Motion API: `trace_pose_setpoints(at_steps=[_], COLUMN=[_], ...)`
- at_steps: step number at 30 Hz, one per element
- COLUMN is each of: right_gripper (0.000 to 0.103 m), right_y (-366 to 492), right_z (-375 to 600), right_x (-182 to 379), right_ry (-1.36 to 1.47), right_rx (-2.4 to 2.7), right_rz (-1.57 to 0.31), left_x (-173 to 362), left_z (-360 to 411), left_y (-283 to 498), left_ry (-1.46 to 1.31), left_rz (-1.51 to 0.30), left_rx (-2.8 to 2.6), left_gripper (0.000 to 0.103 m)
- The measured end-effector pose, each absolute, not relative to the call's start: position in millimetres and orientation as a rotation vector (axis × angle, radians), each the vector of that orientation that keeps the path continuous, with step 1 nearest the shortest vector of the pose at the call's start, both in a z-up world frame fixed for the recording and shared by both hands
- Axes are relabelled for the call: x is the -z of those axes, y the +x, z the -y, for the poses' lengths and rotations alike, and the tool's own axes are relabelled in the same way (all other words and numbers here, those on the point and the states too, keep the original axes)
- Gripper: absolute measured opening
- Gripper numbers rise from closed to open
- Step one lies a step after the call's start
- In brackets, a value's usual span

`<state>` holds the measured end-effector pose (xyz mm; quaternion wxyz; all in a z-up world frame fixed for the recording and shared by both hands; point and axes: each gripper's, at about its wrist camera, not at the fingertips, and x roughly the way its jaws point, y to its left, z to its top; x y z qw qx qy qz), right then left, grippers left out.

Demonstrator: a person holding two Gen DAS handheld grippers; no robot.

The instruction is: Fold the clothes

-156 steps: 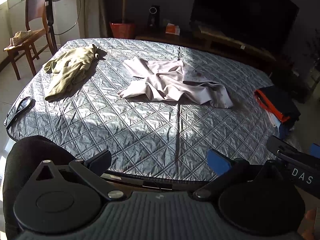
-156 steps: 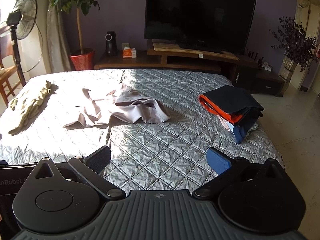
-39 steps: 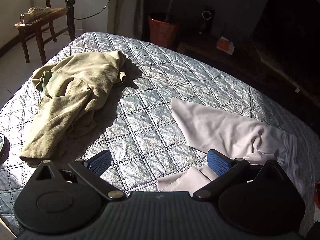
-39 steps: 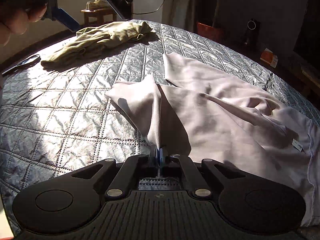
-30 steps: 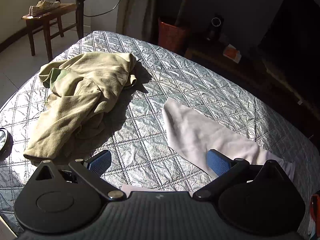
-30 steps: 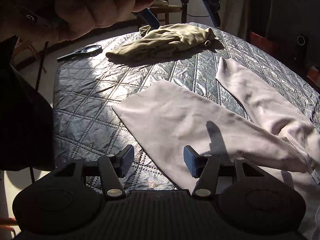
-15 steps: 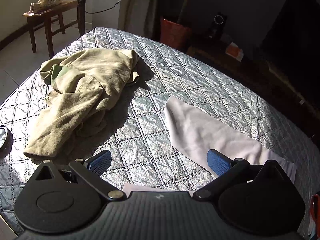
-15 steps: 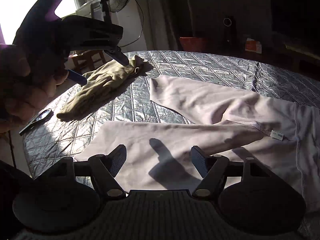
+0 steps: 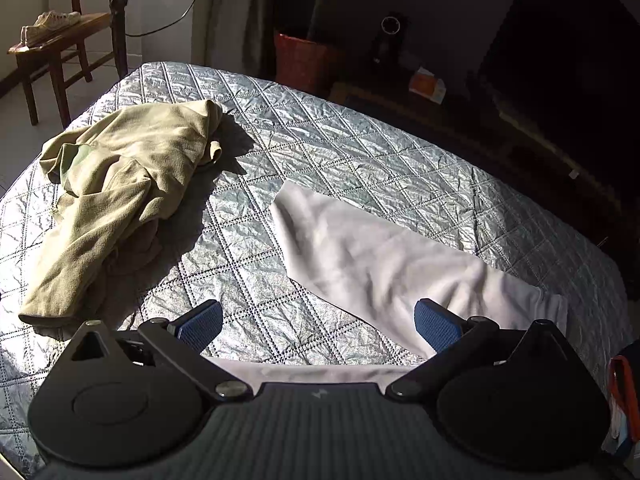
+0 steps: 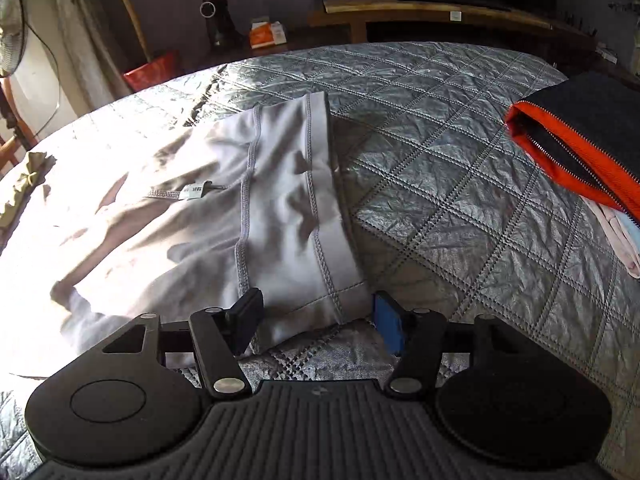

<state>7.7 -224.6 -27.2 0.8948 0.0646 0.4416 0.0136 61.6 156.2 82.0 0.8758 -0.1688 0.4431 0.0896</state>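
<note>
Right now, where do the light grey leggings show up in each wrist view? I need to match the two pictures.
Left wrist: the light grey leggings run from centre to lower right, one leg spread beyond the open left gripper.
Right wrist: their waistband end fills centre-left, its corner between the open right gripper fingers.
Shared landmark: the olive garment, large at left in the first, a sliver at the far left edge in the second.

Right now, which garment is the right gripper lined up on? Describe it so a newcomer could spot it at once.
Start at the silver quilted bed cover. On it lie the pale grey leggings, spread flat, their stitched waistband corner sitting between the open fingers of the right gripper. Unlike the crumpled olive top or the folded stack with the orange-edged dark item, they are smooth, light grey and carry a small white tag.
</note>
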Motion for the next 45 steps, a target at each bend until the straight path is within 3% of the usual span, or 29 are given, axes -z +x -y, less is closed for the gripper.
trace_pose_setpoints(at_steps=[1, 2, 8, 10, 11, 12, 17, 18, 21, 25, 31, 40, 44, 45], right_gripper=[0.031, 0.029, 0.031, 0.045, 0.060, 0.063, 0.059, 0.054, 0.044, 0.044, 0.054, 0.063, 0.070, 0.067], right_y=[8, 7, -11, -18, -23, -29, -43, -42, -30, -14, -24, 66, 130, 140], right_z=[222, 221, 207, 201, 197, 195, 188, 180, 153, 128, 121, 61, 29, 20], right_x=[26, 23, 5, 5, 3, 1, -29, -31, -25, 4, 8, -53, -72, -73], right_ry=[0.136, 0.149, -0.153, -0.280, -0.360, -0.401, -0.244, -0.235, -0.216, -0.242, -0.406, -0.263, -0.235, -0.230], right_rx=[-0.043, -0.063, -0.091, -0.100, -0.072, -0.047, -0.074, -0.109, -0.209, -0.270, -0.384, -0.532, -0.601, -0.605], right_rz=[-0.919, -0.923, -0.933, -0.961, -0.950, -0.928, -0.789, -0.779, -0.810, -0.905, -1.024, -0.787, -0.760, -0.766], left_x=[-81, -80, -76, -76, -77, -77, -76, -75, -73, -72, -70, -73, -74, -74], left_z=[-154, -152, -147, -146, -146, -146, -151, -152, -154, -154, -166, -194, -210, -216], left_y=[62, 63, 66, 66, 66, 65, 64, 64, 64, 64, 63, 57, 54, 53], left_ry=[-0.348, -0.341, -0.339, -0.340, -0.341, -0.341, -0.347, -0.350, -0.351, -0.333, -0.340, -0.355, -0.373, -0.387], left_rz=[-0.928, -0.931, -0.947, -0.948, -0.948, -0.946, -0.948, -0.953, -0.966, -0.971, -0.990, -0.984, -0.980, -0.981], left_rx=[-0.185, -0.183, -0.173, -0.170, -0.167, -0.165, -0.174, -0.180, -0.183, -0.182, -0.211, -0.334, -0.403, -0.428], left_gripper=[0.102, 0.102, 0.102, 0.102, 0.102, 0.102, 0.102, 0.102, 0.102, 0.102, 0.102, 0.102, 0.102, 0.102])
